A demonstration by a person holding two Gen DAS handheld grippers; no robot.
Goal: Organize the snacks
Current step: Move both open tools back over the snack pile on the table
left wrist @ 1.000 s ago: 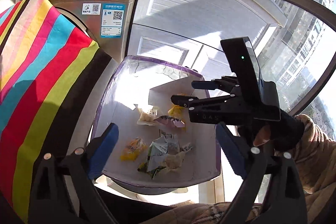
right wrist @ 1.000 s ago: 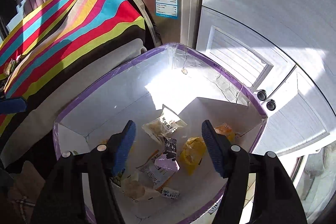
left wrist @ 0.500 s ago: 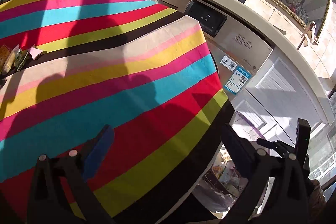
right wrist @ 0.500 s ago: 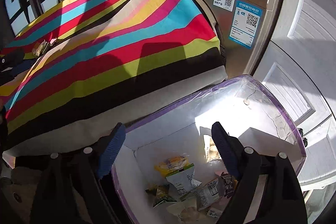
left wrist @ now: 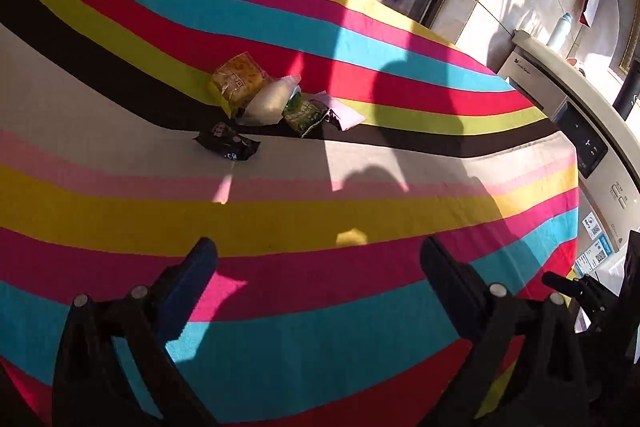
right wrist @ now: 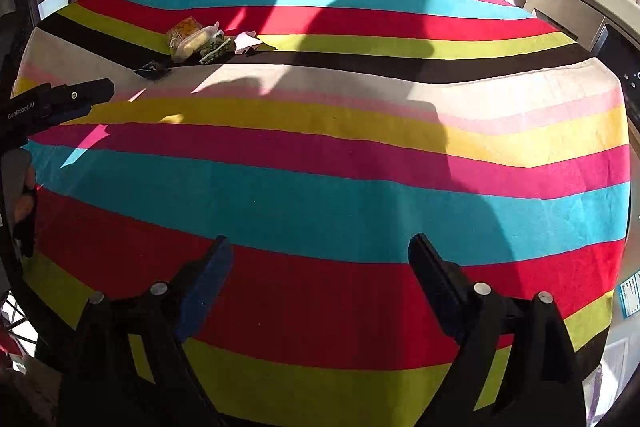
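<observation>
On the striped table (left wrist: 320,219), left view showed the snack packets (left wrist: 272,103) clustered well ahead of the empty, wide-spread left tool (left wrist: 318,263), light, crinkly, best pinched at a seam; right view: right tool (right wrist: 320,255) also empty, jaws just widened.

Harsh window sunlight, deep shadows on the striped cloth (left wrist: 320,219), fisheye-warped edges.

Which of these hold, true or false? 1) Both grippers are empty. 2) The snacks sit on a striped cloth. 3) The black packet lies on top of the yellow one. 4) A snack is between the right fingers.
1) True: left gripper and right gripper are open, nothing held.
2) True: snacks lie on the striped cloth.
3) False: black packet lies apart from the yellow packet.
4) False: only cloth shows between them.
</observation>
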